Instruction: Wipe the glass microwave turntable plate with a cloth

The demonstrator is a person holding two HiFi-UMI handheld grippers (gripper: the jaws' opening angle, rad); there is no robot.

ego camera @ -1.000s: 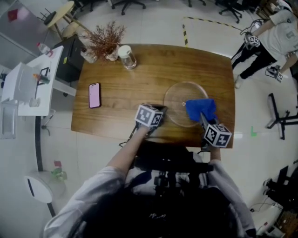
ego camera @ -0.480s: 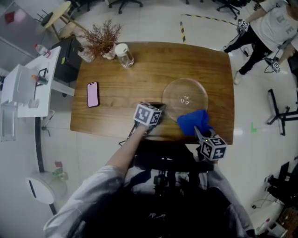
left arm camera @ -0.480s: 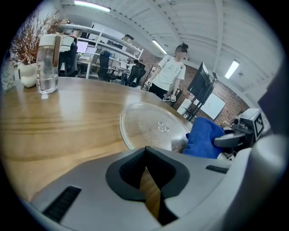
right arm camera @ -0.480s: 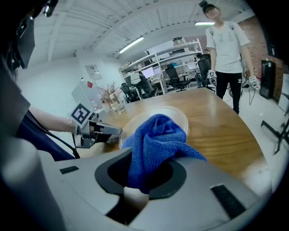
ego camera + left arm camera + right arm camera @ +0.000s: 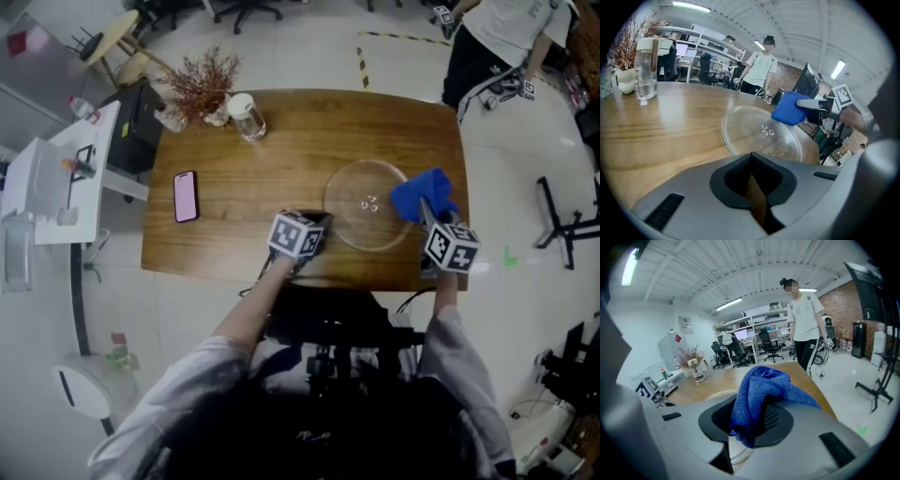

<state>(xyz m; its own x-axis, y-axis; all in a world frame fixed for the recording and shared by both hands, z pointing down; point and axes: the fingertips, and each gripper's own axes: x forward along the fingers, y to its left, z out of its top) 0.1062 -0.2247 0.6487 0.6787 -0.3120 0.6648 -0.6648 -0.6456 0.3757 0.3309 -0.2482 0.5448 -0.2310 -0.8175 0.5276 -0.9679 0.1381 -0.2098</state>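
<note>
Obs.: glass plate (image 5: 367, 204) lies flat on the right half of the table (image 5: 244, 187), close to the near edge and between the two grippers.

Right gripper (image 5: 424, 208): clenched on a bunched blue cloth (image 5: 417, 192). The right gripper view shows the fabric pinched between the jaws and spilling forward over them. The bunch gives a padded face to press on glass, so the jaws themselves need not touch it. The cloth sits at the plate's right rim. From the left gripper view it looks slightly raised there; contact with the glass cannot be confirmed.

Left gripper (image 5: 323, 221): jaws closed tip to tip with nothing between them; only table wood shows through the slit below. It rests low at the table's near edge, just beside the plate's near-left rim and apart from it as far as can be seen. Judgement: it is parked opposite the cloth as a stop, should the plate slide under a wiping stroke.

Judgement: wiping is under way or about to resume from the right rim inward.

Phone (image 5: 186, 195) and jar (image 5: 246, 114) stand well apart from the plate.
</note>
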